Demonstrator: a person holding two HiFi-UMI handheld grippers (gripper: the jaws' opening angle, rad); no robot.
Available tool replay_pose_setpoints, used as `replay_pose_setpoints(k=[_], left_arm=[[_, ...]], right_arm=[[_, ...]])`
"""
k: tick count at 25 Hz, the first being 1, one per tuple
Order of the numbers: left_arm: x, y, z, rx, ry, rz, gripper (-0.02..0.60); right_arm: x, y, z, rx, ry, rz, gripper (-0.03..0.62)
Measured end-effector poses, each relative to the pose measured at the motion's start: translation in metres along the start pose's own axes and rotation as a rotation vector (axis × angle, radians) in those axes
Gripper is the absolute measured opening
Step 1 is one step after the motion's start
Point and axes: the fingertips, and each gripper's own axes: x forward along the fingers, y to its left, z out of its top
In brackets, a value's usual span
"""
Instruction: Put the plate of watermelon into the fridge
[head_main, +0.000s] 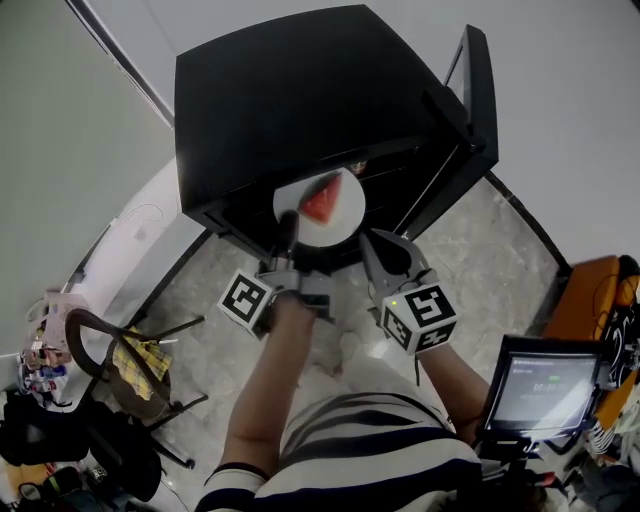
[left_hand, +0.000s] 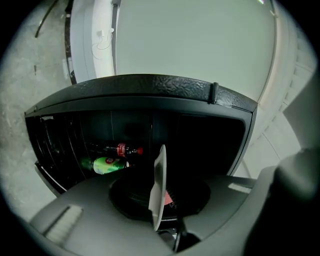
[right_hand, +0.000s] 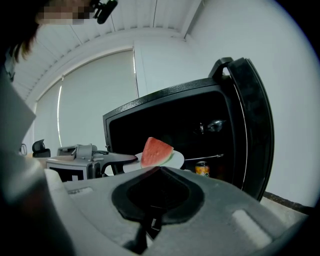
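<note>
A white plate (head_main: 345, 212) carrying a red watermelon wedge (head_main: 322, 199) hangs at the mouth of the open black fridge (head_main: 290, 90). My left gripper (head_main: 288, 230) is shut on the plate's near left rim. In the left gripper view the plate (left_hand: 159, 182) stands edge-on between the jaws of the left gripper (left_hand: 160, 197), and a bit of red watermelon (left_hand: 169, 199) peeks out beside it. My right gripper (head_main: 373, 248) is shut and holds nothing, just right of the plate. The right gripper view shows the wedge (right_hand: 156, 151) and plate (right_hand: 178, 160) beyond my right gripper (right_hand: 160, 171).
The fridge door (head_main: 475, 110) stands open to the right. A cola bottle (left_hand: 122, 149) and a green bottle (left_hand: 107, 165) lie inside. A can (right_hand: 202, 169) sits low near the door. A chair with yellow cloth (head_main: 140, 365) is at left, a monitor (head_main: 540, 390) at right.
</note>
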Motion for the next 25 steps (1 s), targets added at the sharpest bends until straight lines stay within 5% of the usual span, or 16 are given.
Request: replay_pose_setpoints(k=[14,25], left_arm=[[0.025,0.019,0.009,-0.027,-0.126,0.048,0.04],[0.034,0.017,0.008,0.001,-0.102,0.055,0.041]], right_arm=[[0.031,0.003,-0.002,-0.07,0.04,0.115,-0.003],[0.05,0.025,-0.009,-0.148,0.066,0.225,-0.003]])
